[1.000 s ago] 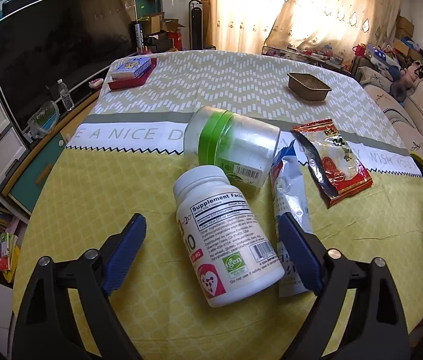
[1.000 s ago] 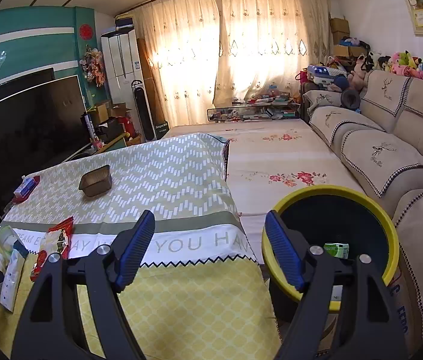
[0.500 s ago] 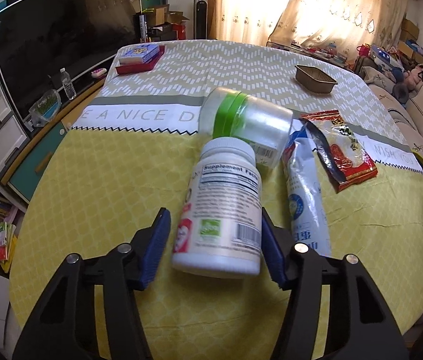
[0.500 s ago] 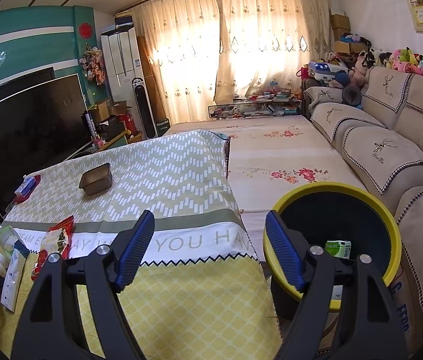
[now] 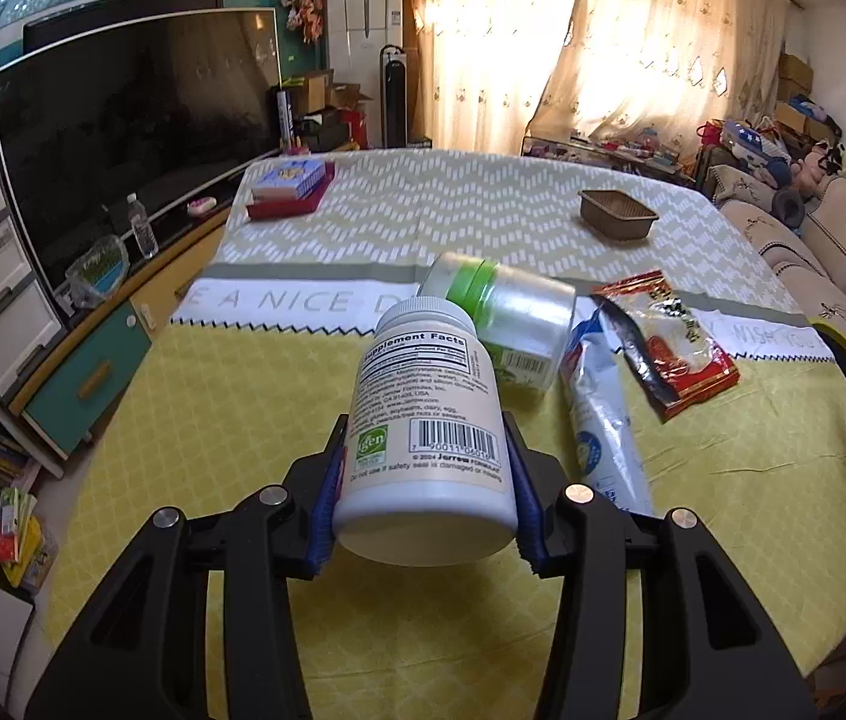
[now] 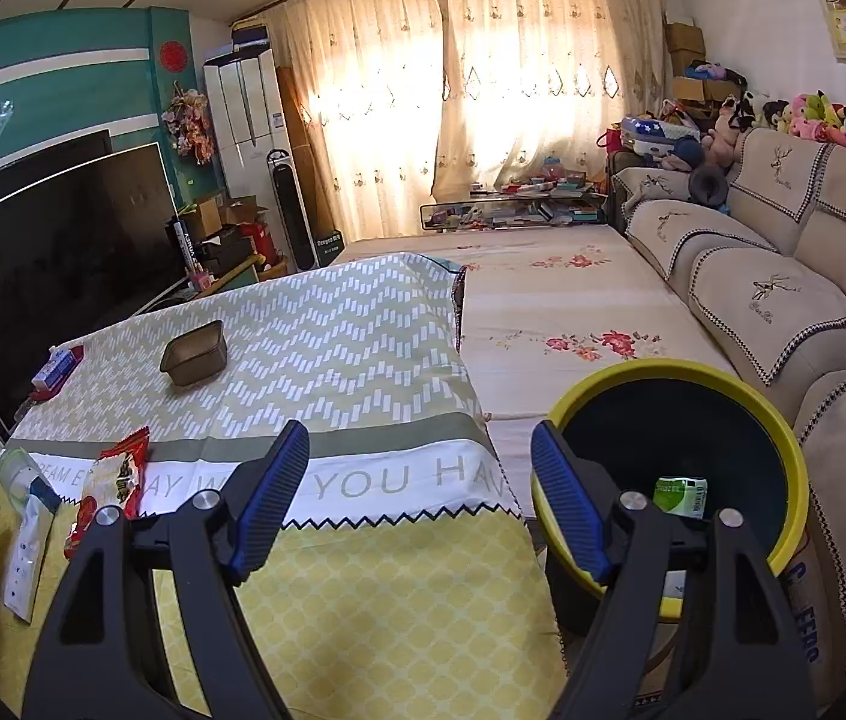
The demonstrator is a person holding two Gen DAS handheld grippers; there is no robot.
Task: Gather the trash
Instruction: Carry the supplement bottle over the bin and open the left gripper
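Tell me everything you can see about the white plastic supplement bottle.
The white plastic supplement bottle has a white screw cap, a "Supplement Facts" label, a barcode and a small green logo. It is closed and tilted, cap away from the camera and flat base toward it, apparently raised off the yellow tablecloth. The left gripper has just been closing, and its blue pads press the bottle's lower sides.

On the desk (image 5: 231, 396), a jar (image 5: 501, 315) lies behind the bottle (image 5: 426, 420); two wrappers (image 5: 672, 339) lie to their right.
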